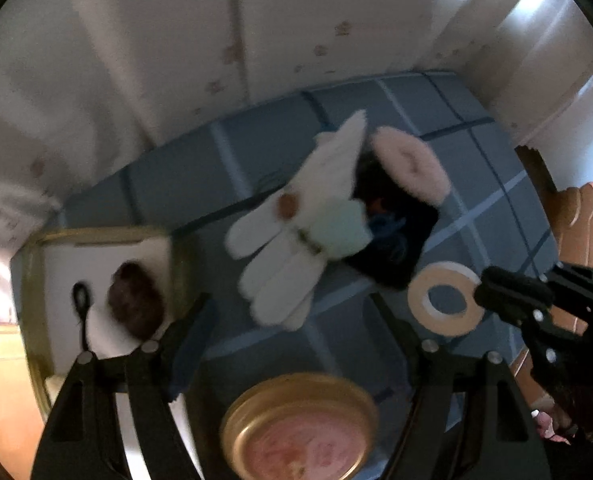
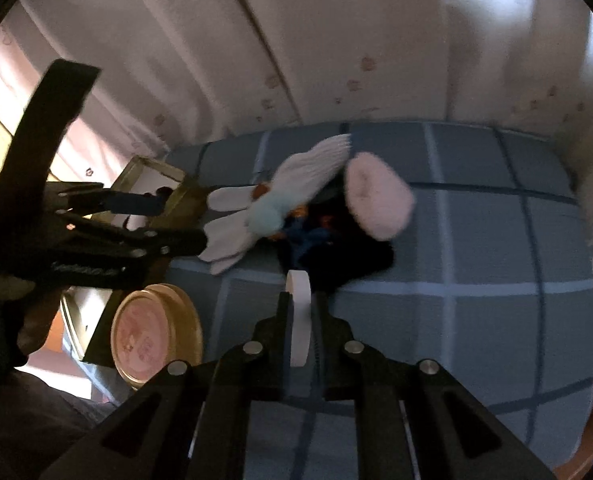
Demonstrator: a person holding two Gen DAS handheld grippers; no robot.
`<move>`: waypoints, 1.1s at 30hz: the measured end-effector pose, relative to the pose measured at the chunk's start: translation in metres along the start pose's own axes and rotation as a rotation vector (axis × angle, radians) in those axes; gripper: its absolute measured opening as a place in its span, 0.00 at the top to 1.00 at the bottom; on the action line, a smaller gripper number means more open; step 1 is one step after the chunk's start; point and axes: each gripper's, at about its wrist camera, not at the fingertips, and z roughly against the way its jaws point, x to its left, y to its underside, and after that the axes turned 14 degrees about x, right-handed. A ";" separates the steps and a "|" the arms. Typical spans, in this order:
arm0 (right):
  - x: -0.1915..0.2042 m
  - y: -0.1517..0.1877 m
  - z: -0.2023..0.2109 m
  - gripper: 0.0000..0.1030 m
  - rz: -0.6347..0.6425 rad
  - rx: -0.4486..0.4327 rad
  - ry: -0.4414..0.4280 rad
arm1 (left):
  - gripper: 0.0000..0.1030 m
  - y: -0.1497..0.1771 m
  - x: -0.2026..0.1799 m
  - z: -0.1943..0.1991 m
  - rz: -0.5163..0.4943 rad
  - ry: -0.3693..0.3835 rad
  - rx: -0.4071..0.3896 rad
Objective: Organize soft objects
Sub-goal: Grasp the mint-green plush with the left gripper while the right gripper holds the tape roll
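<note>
Right up close in the right wrist view, a white tape ring (image 2: 299,312) is seen edge-on, pinched between the two fingers of the right claw (image 2: 300,300), which is closed down tight on it. In the left wrist view that same ring (image 1: 445,298) is shown face-on as a flat donut, gripped at its right edge by the right claw (image 1: 486,290) above the blue checked bed cover (image 1: 488,184).

The left claw (image 1: 292,308) is held wide open with nothing between its fingers; a round gold-rimmed tin lid (image 1: 300,428) with a pink face sits below it, right at the bottom of that view. From the right side the left claw (image 2: 136,216) is seen reaching in from the left, with the lid (image 2: 156,334) just beneath it.

Only the left view gives a proper look into the gold-edged box (image 1: 36,280) with its white lining: a dark brown fuzzy thing (image 1: 136,300) and a black looped cord (image 1: 81,308) are lying in there. From the right, just the box's corner (image 2: 184,196) is caught.

The soft pile is in the middle of the bed in both views: white gloves (image 1: 284,256), a pale mint fluffy piece (image 1: 340,228), a pink fuzzy piece (image 1: 412,164) and dark fabric (image 1: 396,248) underneath. It's all pretty blurry.
</note>
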 end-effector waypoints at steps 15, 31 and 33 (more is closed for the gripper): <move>-0.031 0.013 0.018 0.90 -0.034 -0.008 0.041 | 0.74 -0.041 -0.021 -0.049 -0.009 0.012 0.044; -0.024 -0.001 0.021 0.90 -0.029 -0.068 -0.009 | 0.89 0.001 -0.016 0.011 0.022 0.121 -0.042; -0.023 -0.001 0.022 0.90 -0.029 -0.075 -0.013 | 0.89 0.004 -0.016 0.019 0.026 0.128 -0.055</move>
